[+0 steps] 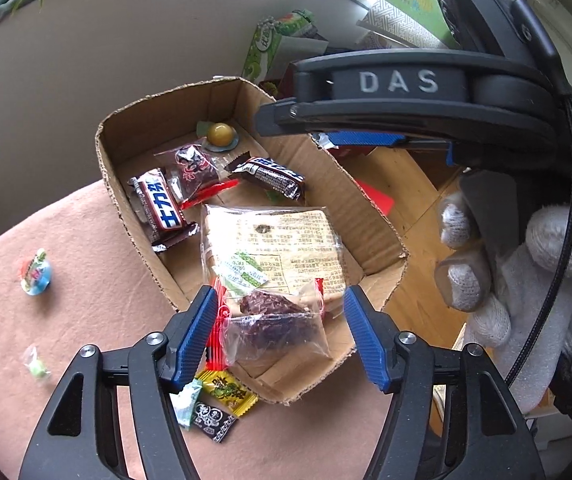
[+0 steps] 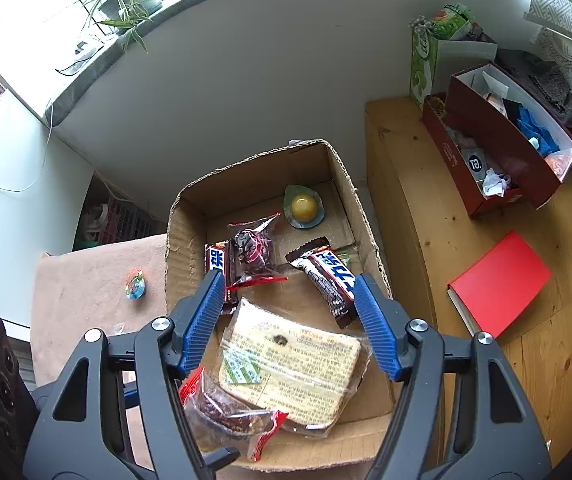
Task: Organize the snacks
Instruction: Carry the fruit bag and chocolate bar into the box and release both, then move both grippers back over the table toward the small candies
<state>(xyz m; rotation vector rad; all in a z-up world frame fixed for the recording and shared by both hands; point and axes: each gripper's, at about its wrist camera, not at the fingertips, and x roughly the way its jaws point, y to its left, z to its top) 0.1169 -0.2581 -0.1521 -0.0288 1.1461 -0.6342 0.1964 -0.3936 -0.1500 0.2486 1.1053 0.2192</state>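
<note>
An open cardboard box with rough, torn rims stands at the edge of a pink cloth-covered surface, its far side near the pale wall and its right side along a wooden desk. Inside lie two dark chocolate bars with white lettering, a clear packet of dark dried fruit with a red seal, a round yellow jelly cup at the back, and a large flat cracker pack with printed text at the front. A second dark fruit packet rests against the cracker pack's near edge, just inside the box's front rim.

The left tool hangs over that near corner, its blue pads spread on either side of the fruit packet and touching nothing. The right tool is likewise released above the cracker pack, pads well clear of it, gripped by a white-gloved hand.

Outside the box, on the pink cloth, lie a small blue-rimmed jelly cup, a green candy, and a little cluster of yellow, black and pale-green sachets just beside the front wall. The back half of the box floor is fairly bare. On the desk to the right sit a red notebook and red boxes of oddments, well apart from the cardboard box.
</note>
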